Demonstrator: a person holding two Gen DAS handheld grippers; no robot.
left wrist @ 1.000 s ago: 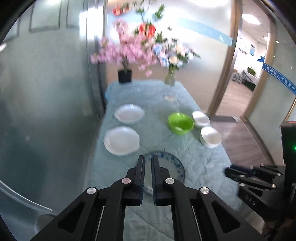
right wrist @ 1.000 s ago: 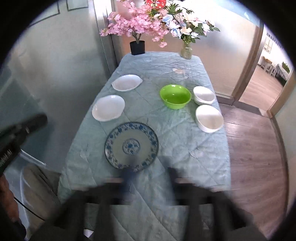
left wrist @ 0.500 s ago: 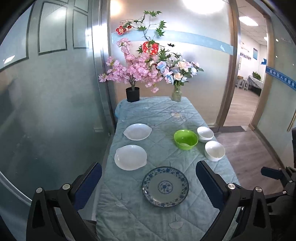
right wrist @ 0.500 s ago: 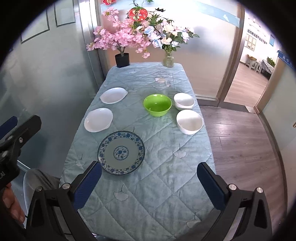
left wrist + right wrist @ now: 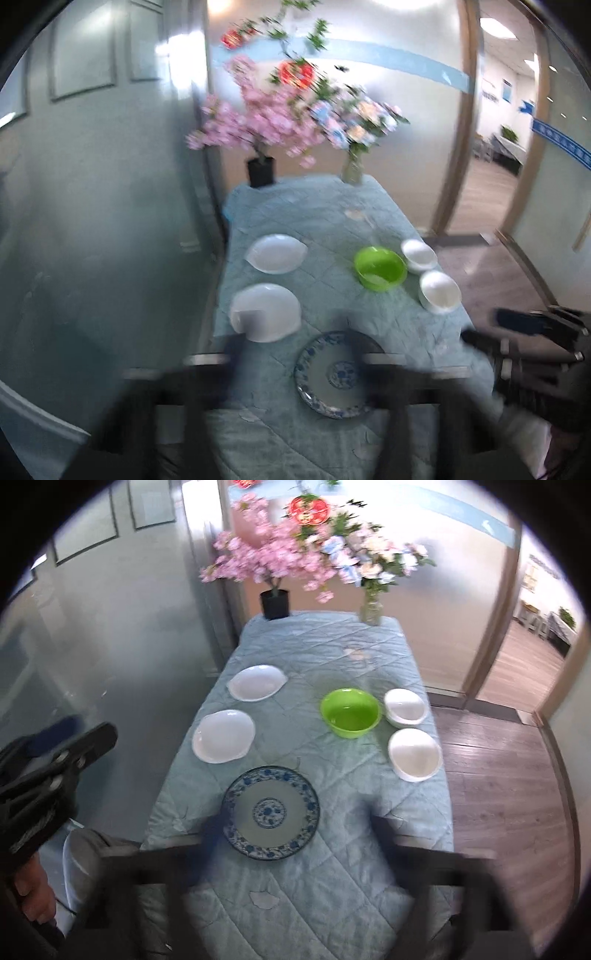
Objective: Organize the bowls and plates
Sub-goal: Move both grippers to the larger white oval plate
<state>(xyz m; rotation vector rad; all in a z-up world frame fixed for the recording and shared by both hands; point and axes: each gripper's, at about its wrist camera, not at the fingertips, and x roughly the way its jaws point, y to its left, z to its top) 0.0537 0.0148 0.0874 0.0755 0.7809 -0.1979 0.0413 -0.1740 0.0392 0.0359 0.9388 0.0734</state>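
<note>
Covering the worktop (image 5: 332, 646), a quilted pale-blue cloth carried six dishes, all apart.
- Round plate (image 5: 270, 812), glossy, blue floral rim and medallion: lower centre.
- Two white oval dishes with small lugs (image 5: 224, 735) (image 5: 257, 682): centre left.
- Green bowl (image 5: 350, 712), smooth and deep: right of centre.
- Two white round bowls (image 5: 406, 707) (image 5: 415, 753): just right of the green bowl.
- Square black pot (image 5: 274, 603) of pink blossom and a glass vase (image 5: 371, 609): upper centre.
- Left hand-held gripper (image 5: 299, 358): blurred, jaws just closed together, empty.
- Right hand-held gripper (image 5: 291, 823): blurred, jaws just closing, narrow gap, nothing between.
</note>
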